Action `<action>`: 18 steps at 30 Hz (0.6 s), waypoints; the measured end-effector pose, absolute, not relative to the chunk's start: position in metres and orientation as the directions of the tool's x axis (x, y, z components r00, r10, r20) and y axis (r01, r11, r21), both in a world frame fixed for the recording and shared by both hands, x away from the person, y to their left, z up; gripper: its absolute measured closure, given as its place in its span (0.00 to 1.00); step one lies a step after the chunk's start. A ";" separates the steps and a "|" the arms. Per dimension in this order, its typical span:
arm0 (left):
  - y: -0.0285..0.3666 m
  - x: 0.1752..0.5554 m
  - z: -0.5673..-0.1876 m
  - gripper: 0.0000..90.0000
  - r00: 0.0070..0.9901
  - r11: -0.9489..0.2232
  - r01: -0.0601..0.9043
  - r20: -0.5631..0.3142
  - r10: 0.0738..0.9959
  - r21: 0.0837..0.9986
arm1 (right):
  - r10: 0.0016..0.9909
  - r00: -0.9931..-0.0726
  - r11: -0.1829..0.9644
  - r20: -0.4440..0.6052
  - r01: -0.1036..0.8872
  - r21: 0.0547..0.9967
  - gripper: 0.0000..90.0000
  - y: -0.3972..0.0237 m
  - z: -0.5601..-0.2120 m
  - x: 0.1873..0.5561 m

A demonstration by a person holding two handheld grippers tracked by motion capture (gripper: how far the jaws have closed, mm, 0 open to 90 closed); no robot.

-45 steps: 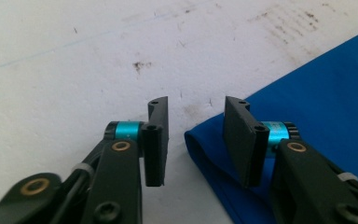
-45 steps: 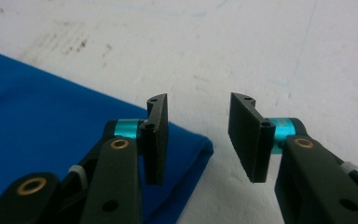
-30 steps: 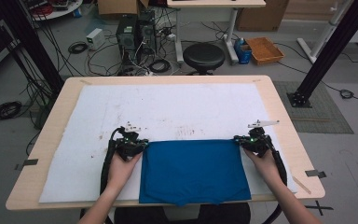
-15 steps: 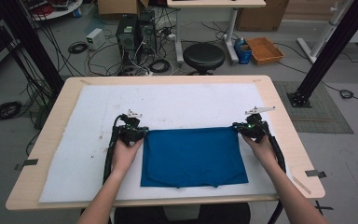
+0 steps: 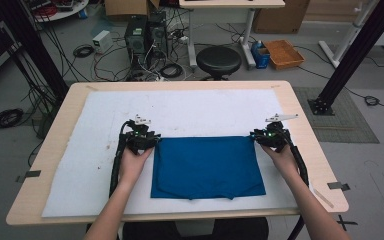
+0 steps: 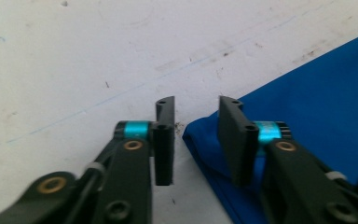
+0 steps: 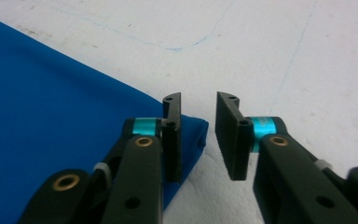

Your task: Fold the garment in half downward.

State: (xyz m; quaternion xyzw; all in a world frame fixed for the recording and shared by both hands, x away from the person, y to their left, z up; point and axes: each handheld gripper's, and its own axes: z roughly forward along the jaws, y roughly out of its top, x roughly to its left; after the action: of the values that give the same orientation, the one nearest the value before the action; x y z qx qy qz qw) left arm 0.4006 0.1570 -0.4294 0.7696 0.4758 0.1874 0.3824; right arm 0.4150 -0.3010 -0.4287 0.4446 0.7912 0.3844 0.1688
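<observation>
A blue cloth (image 5: 207, 167) lies flat and folded on the white mat (image 5: 80, 165), a little right of the table's middle. My left gripper (image 5: 147, 140) rests at its far left corner and my right gripper (image 5: 262, 136) at its far right corner. Both pairs of jaws have just been opening. In the left gripper view the left gripper (image 6: 196, 105) stands open, and the corner of the cloth (image 6: 317, 93) lies loose on the mat between the jaws, with no pad pressing on it. The right gripper (image 7: 198, 100) is open too, with the cloth's corner (image 7: 51, 93) lying by its left jaw.
The mat covers most of the wooden table (image 5: 305, 125); it is bare and lightly stained beyond the cloth. Tape pieces (image 5: 339, 185) sit near the side edges. A black stool (image 5: 218, 60), computers (image 5: 145, 35) and cables stand on the floor behind the table.
Both hands pushed away from the person, carrying the cloth's far edge further up the mat. The cloth now lies spread flat, and both hands have held still since the half-second frame.
</observation>
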 end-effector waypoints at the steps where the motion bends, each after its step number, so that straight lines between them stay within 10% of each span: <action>1: 0.159 0.399 -0.427 0.63 0.482 -0.257 0.585 -0.075 0.873 0.769 | 0.834 -0.547 0.305 0.076 0.570 0.763 0.72 -0.303 -0.428 0.413; 18: 0.172 0.341 -0.391 0.41 0.572 -0.264 0.407 -0.019 0.820 0.875 | 0.833 -0.540 0.206 0.119 0.503 0.839 0.57 -0.336 -0.408 0.379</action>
State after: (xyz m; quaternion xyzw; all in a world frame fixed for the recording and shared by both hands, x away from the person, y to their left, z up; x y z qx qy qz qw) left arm 0.3406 0.1724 -0.3913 0.7617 0.4027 0.2274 0.4539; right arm 0.3789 -0.3365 -0.4077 0.4428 0.7544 0.4482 0.1842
